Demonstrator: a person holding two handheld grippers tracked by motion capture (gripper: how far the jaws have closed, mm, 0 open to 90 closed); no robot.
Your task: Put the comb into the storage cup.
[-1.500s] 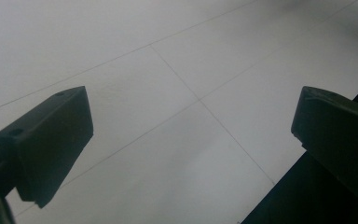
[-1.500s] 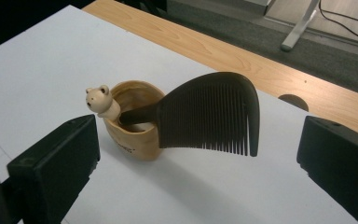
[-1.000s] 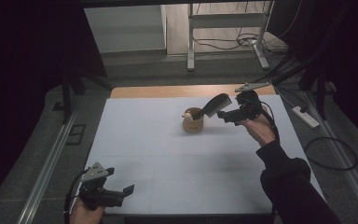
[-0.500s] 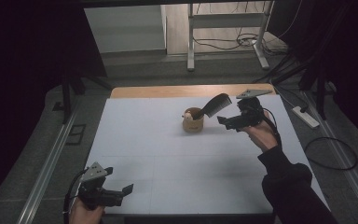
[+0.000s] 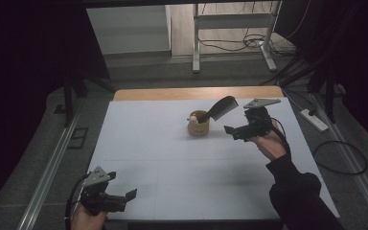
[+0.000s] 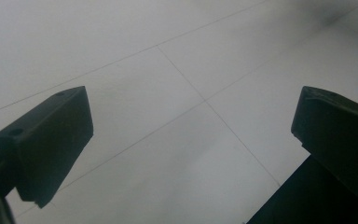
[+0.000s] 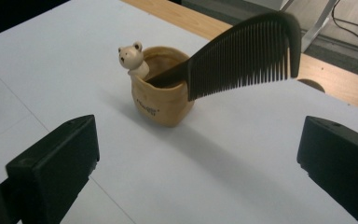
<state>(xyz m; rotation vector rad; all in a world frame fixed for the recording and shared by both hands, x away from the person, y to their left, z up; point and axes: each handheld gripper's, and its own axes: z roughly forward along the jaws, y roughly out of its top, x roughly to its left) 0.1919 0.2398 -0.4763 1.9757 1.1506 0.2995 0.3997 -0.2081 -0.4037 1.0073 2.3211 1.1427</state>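
Note:
A small tan cup [image 5: 198, 126] [image 7: 162, 100] with a little bear figure [image 7: 133, 59] on its rim stands on the white table [image 5: 172, 158]. A black comb [image 5: 219, 109] [image 7: 242, 56] leans out of the cup, handle inside, teeth pointing down. My right gripper [image 5: 232, 132] [image 7: 198, 163] hovers just right of the cup, open, nothing between its jaws. My left gripper [image 5: 124, 199] [image 6: 191, 140] rests open at the near left corner over bare table.
A wooden strip [image 5: 196, 92] borders the table's far edge. A metal frame [image 5: 232, 33] and cables lie on the floor beyond. A power strip [image 5: 313, 120] sits right of the table. Rails [image 5: 48, 172] run along both sides.
My right gripper has drawn back from the comb toward the near right and sits lower. The comb stays leaning in the cup. The left gripper has not moved.

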